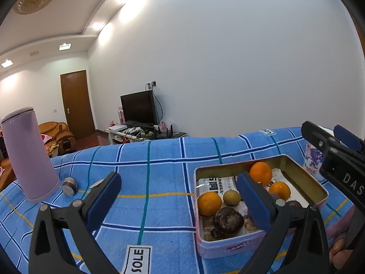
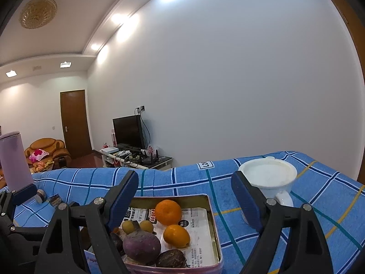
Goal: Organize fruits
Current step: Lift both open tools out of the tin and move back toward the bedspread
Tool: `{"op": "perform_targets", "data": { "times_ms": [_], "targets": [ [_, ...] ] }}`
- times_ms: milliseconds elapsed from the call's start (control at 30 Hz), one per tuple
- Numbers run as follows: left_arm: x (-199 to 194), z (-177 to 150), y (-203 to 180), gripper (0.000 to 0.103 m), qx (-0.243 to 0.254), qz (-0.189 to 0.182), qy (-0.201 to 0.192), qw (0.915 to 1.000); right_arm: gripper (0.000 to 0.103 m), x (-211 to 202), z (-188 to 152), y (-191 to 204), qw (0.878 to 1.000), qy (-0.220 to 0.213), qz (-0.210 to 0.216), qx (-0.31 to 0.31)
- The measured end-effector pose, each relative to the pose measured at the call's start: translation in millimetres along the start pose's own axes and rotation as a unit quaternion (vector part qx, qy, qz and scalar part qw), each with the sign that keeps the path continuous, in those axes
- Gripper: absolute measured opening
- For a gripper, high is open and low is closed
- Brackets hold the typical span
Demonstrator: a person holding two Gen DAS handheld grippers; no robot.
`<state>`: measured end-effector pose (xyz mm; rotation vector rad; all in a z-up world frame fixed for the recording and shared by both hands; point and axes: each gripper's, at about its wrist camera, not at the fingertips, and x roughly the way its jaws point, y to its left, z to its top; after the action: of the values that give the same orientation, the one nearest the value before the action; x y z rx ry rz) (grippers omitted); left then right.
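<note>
The left gripper [image 1: 180, 193] hovers nearly level just left of the tin box [image 1: 319, 186], its jaws spread wide with nothing between them. The tin sits on the blue plaid cloth [image 1: 159, 159] and holds oranges [image 2: 168, 212], small longans [image 2: 146, 226] and dark mangosteens [image 2: 141, 244]. Over the tin's right edge, the right gripper [image 2: 184, 202] also points almost level, fingers wide apart and empty, with a white cup [image 2: 269, 175] beyond its right finger.
</note>
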<state>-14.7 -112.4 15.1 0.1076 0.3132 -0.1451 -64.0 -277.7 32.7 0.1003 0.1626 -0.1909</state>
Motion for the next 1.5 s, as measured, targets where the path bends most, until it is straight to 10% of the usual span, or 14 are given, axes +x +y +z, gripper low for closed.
{"op": "perform_targets", "data": {
  "times_ms": [1033, 1500],
  "targets": [
    [-20.1, -14.6, 43.8, 0.103, 0.085, -0.02, 0.024, 0.9959, 0.084, -27.5, -12.4, 33.2, 0.998, 0.035, -0.033, 0.027],
    [-3.5, -2.2, 111.6, 0.103, 0.075, 0.016, 0.01, 0.997, 0.084, -9.2, -21.3, 112.2, 0.997, 0.073, 0.026, 0.012]
  ]
}}
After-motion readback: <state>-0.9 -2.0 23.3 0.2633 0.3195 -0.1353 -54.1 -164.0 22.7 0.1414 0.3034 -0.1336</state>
